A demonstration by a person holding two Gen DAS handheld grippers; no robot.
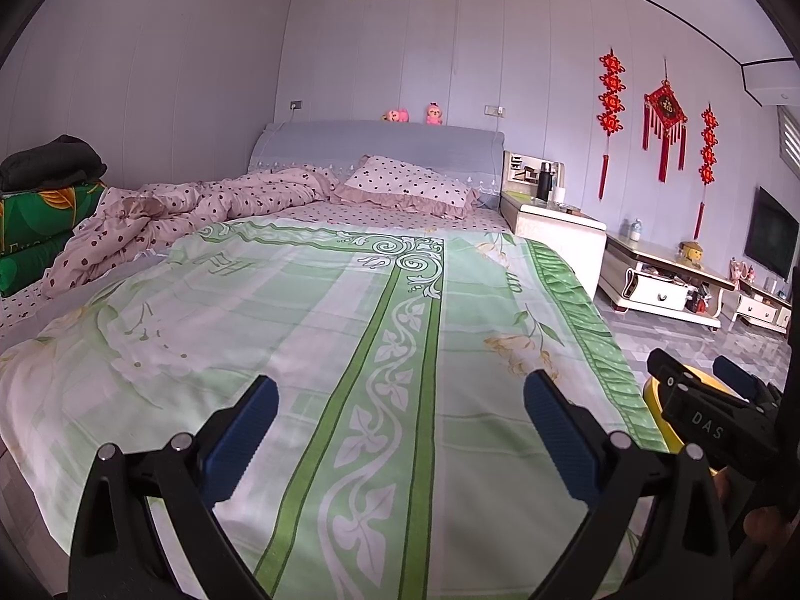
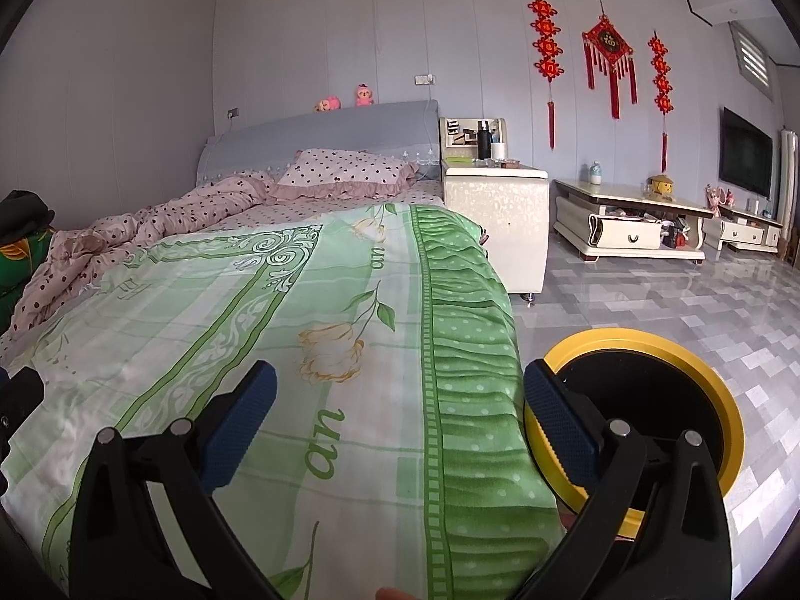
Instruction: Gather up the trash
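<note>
both grippers spread, empty: left gripper (image 1: 400, 430), right gripper (image 2: 400, 425) over green bedspread (image 2: 280, 310). no trash visible; risk: fingers snagging fabric, bumping yellow-rimmed bin (image 2: 700, 365).

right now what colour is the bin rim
Yellow, around a black inside; the bin rim shows best in the right wrist view.
</note>
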